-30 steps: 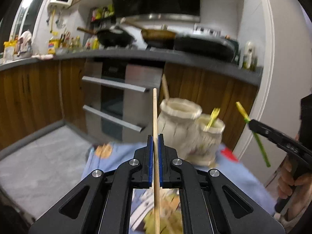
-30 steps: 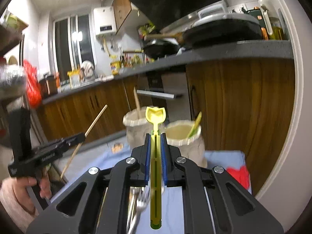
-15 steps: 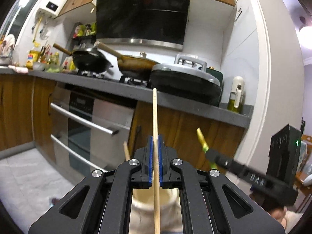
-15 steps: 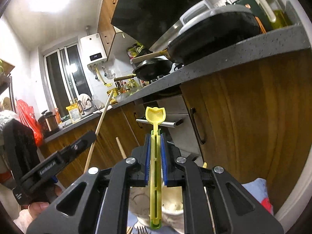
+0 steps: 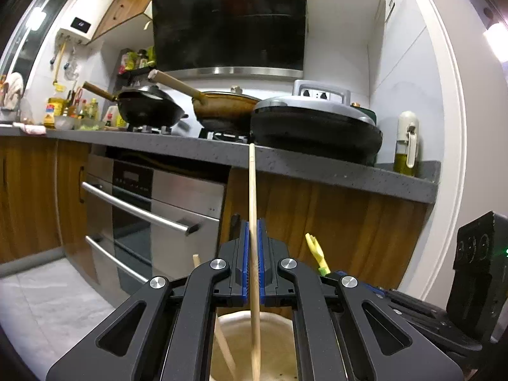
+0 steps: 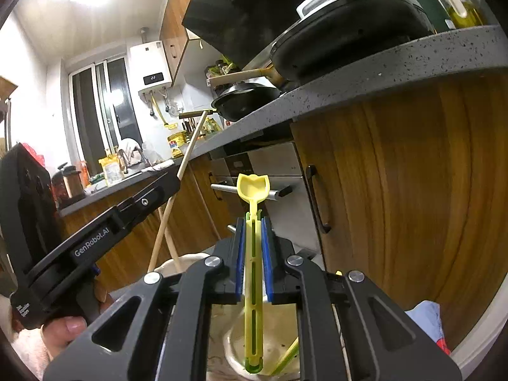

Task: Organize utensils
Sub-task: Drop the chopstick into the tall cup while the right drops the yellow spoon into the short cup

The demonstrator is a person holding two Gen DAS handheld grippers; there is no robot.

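Note:
My left gripper [image 5: 253,247] is shut on a wooden chopstick [image 5: 252,197] that stands upright, its lower end inside the mouth of a cream holder [image 5: 254,346] below. Another chopstick [image 5: 222,343] leans in that holder. My right gripper [image 6: 253,247] is shut on a yellow plastic utensil [image 6: 253,190], upright, its lower end inside a second cream holder [image 6: 235,349] that also holds a green utensil [image 6: 285,358]. The left gripper [image 6: 165,187] with its chopstick [image 6: 190,146] shows at the left of the right wrist view. The yellow utensil's tip [image 5: 314,247] shows in the left wrist view.
A grey counter [image 5: 285,158] with pans and a lidded griddle [image 5: 317,120] runs behind, above wooden cabinets [image 6: 412,190] and a steel oven [image 5: 143,209]. A blue cloth [image 6: 425,317] lies under the holders at the right.
Both grippers have moved in over the holders and tilted up. The chopstick and the yellow utensil now reach down into the holder mouths, which a second ago stood ahead of me.

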